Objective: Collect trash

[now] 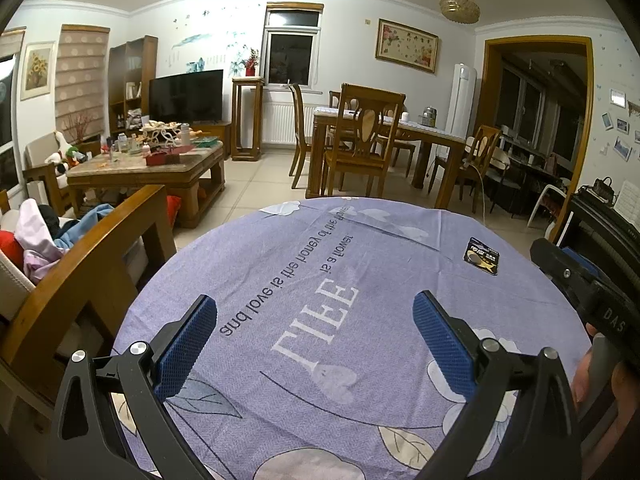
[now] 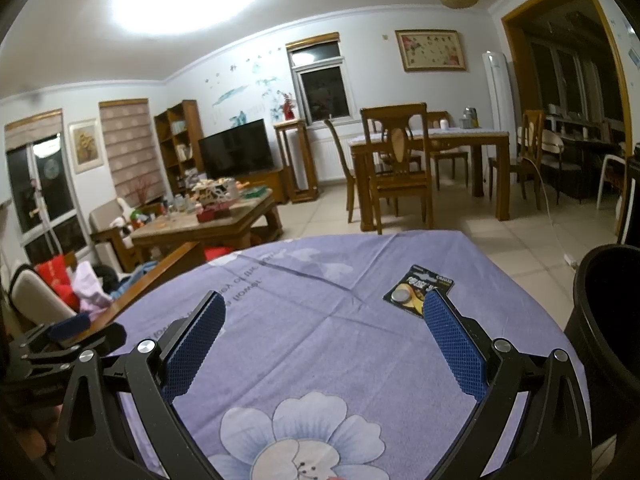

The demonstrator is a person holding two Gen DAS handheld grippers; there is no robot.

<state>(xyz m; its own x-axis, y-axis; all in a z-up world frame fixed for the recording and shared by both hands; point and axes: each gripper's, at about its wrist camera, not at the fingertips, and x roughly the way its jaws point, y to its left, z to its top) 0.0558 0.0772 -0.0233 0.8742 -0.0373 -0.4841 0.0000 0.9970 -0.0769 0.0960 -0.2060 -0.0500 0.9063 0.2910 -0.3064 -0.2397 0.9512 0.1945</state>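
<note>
**Hovering over the purple cloth, both tongs released**

Hanging low above the near edge of the table (image 1: pixel 280 240), the left gripper (image 1: pixel 316 320) has its two blue pads spread wide, nothing between them. Beneath: lilac tablecloth (image 2: pixel 312 320), printed lettering, pale flowers and leaves. Far left, off the table's left edge, a wooden sofa arm (image 1: pixel 92 240) with a heap of clothes (image 1: pixel 36 240) behind it.

Mid-table, bare cloth only, crease lines crossing.

Right side: the right gripper (image 2: pixel 324 316) likewise spread wide, holding nothing. Its right pad (image 2: pixel 452 344) sits just in front of the battery card (image 2: pixel 418 289), overlapping the card's near corner in the right wrist view; contact cannot be judged. The card is a small black and gold blister pack with a round coin cell, lying flat toward the table's far right edge (image 1: pixel 482 257).

Off the right edge, a black bin (image 2: pixel 608 320) stands just beside the table, mouth open upward.

Background: coffee table (image 1: pixel 160 168), dining table with chairs (image 1: pixel 360 140).
</note>
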